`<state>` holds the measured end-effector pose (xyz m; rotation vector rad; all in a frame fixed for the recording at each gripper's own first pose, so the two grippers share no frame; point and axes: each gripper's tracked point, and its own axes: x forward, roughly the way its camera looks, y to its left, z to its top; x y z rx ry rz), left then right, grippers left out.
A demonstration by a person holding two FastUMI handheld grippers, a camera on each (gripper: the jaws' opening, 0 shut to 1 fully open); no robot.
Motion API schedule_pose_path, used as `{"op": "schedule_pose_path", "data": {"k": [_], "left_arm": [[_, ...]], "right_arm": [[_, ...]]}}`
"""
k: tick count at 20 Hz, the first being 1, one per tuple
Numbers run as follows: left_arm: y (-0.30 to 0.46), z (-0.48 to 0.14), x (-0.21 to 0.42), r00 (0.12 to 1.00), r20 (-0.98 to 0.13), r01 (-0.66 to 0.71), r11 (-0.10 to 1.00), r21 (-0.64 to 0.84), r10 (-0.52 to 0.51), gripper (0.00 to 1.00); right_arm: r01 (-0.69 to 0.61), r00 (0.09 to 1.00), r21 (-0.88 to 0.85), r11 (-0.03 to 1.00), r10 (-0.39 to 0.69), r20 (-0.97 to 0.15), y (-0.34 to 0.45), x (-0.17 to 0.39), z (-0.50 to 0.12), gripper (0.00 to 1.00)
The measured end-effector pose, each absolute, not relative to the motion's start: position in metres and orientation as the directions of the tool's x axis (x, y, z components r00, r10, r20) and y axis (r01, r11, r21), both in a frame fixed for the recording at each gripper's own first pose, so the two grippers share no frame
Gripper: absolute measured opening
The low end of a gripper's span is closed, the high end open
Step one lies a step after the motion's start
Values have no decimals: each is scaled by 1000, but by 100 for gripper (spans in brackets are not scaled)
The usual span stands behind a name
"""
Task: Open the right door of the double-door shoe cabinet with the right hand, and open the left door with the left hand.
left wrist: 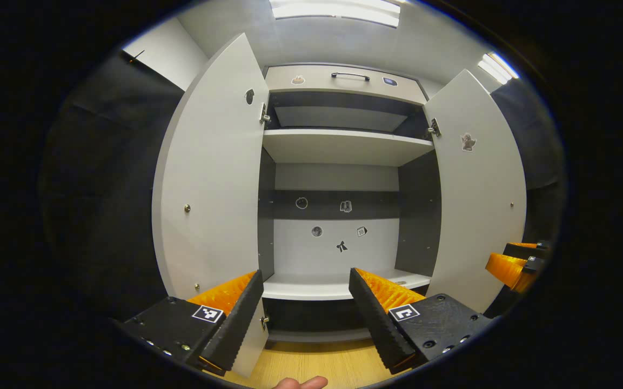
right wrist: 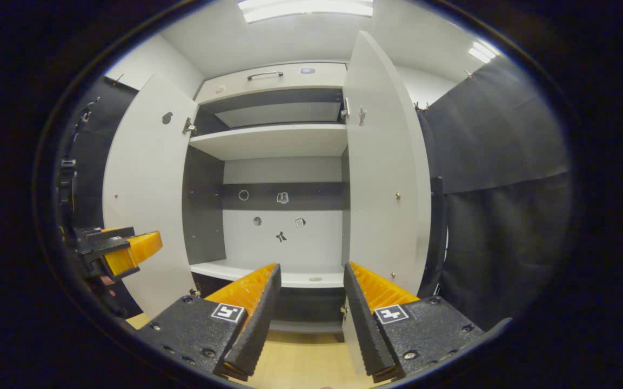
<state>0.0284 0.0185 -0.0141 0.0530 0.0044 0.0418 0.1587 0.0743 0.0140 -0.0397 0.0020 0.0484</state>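
Both doors already stand swung out, the left door (left wrist: 208, 178) and right door (left wrist: 479, 183) flanking the shoe cabinet (left wrist: 338, 146), so with your left claw (left wrist: 306, 302) and right claw (right wrist: 308, 302) gaping empty, treat these stiff, light, smooth panels as edge-grip only.

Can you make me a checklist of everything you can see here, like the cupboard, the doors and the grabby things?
Surface: wooden floor in front of the cabinet, bare where it shows.
Job's things: shoe cabinet with left door and right door both swung wide open; shelves bare; small stickers on the back panel.
Clutter: nothing seen.
Grippers: left gripper open, holding nothing; right gripper open, holding nothing.
Cables: nothing seen.
Surroundings: black cloth wall, ceiling lights, drawer with a handle on top of the cabinet, a fingertip at the bottom edge.
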Motion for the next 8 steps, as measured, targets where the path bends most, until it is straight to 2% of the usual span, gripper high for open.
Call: {"op": "schedule_pose_path", "data": {"k": [8], "left_arm": [[-9,-10,21,1000,22,1,998,68,-2,95]], "right_arm": [[-66,997,-42,997,67,35,71,151,22,74]]}}
